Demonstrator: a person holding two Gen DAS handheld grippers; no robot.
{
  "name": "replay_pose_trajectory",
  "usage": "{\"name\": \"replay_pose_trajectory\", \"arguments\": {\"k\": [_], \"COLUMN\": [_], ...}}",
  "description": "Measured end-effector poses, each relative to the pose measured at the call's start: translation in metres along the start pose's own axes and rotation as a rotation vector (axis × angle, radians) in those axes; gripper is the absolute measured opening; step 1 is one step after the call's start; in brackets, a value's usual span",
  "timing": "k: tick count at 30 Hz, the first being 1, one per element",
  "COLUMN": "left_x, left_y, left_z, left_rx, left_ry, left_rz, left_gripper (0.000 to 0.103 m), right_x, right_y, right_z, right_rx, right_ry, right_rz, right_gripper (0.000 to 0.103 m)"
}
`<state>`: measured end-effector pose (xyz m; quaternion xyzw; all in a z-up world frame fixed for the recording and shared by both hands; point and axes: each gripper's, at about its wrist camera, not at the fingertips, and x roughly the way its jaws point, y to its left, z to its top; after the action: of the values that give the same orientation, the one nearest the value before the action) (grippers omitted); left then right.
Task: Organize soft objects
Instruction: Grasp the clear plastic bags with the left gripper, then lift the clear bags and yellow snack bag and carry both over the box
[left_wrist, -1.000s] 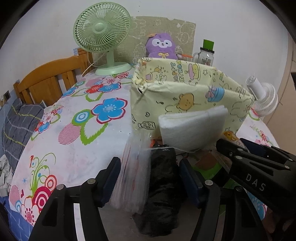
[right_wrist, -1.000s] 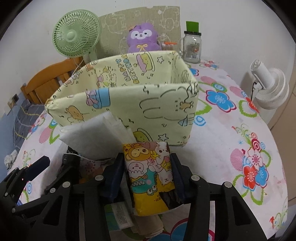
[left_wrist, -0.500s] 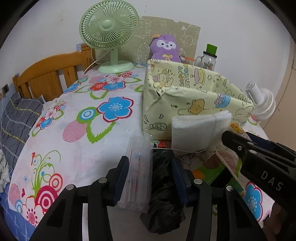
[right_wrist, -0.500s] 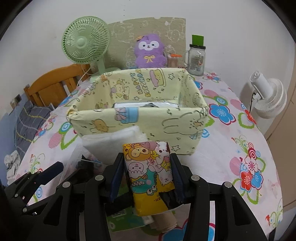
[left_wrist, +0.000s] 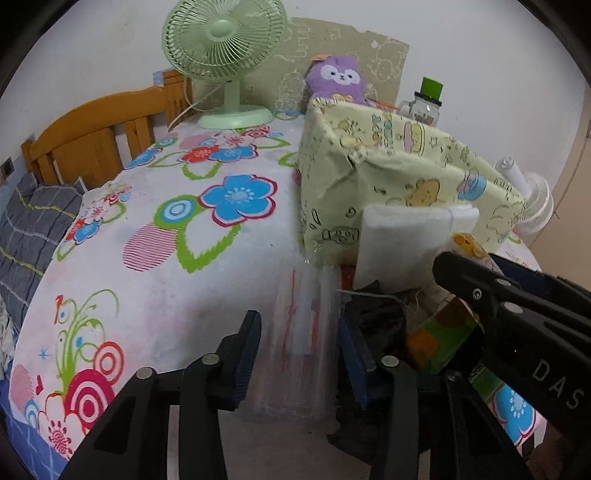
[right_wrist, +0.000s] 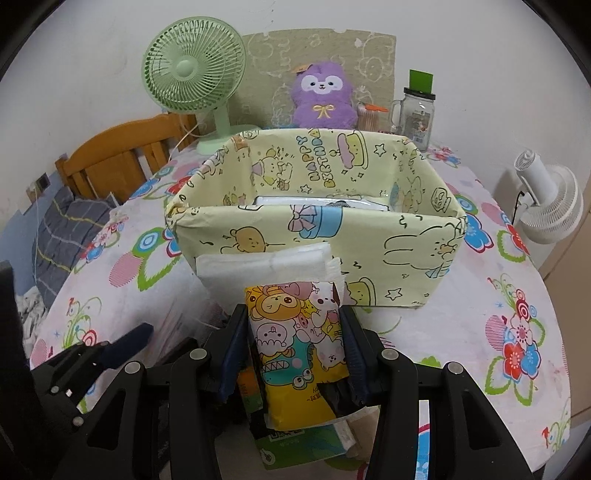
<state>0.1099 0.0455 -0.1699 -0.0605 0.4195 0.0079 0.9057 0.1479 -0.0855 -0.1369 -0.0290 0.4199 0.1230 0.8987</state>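
Cartoon tissue pack (right_wrist: 295, 339) clamped in right gripper (right_wrist: 293, 354), left gripper (left_wrist: 301, 358) closing around clear plastic packet (left_wrist: 303, 339)

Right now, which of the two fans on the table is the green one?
The green fan stands on its pedestal at the table's back left, beside the purple plush. The other, white fan is at the right edge.

A: What's by the cartoon-print yellow box (right_wrist: 369, 236)?
B: A white folded pad (right_wrist: 266, 266) leans upright against its near wall, a clear packet (left_wrist: 306, 332) beside black fabric (left_wrist: 376, 325).
A: And the cartoon tissue pack (right_wrist: 299, 339)?
B: Upright, just before the pad.
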Motion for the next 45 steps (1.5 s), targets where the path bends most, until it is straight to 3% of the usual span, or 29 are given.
{"name": "replay_pose_trajectory", "arguments": {"k": [9,45], "left_x": [-0.007,-0.101], "left_y": [-0.004,-0.078], "left_z": [0.002,0.022], "left_rx": [-0.001,0.102], "left_ry": [-0.02,-0.214], "left_rz": [-0.016,-0.022], "left_gripper": [0.02,0.018], "right_x": [0.001,-0.101], "right_y": [0.001,-0.03], "right_z": [-0.001,0.011], "right_rx": [0.002,0.033], "right_ry": [0.005,-0.183], "right_rz": [-0.004,0.019], "right_gripper": [0.052,0.052]}}
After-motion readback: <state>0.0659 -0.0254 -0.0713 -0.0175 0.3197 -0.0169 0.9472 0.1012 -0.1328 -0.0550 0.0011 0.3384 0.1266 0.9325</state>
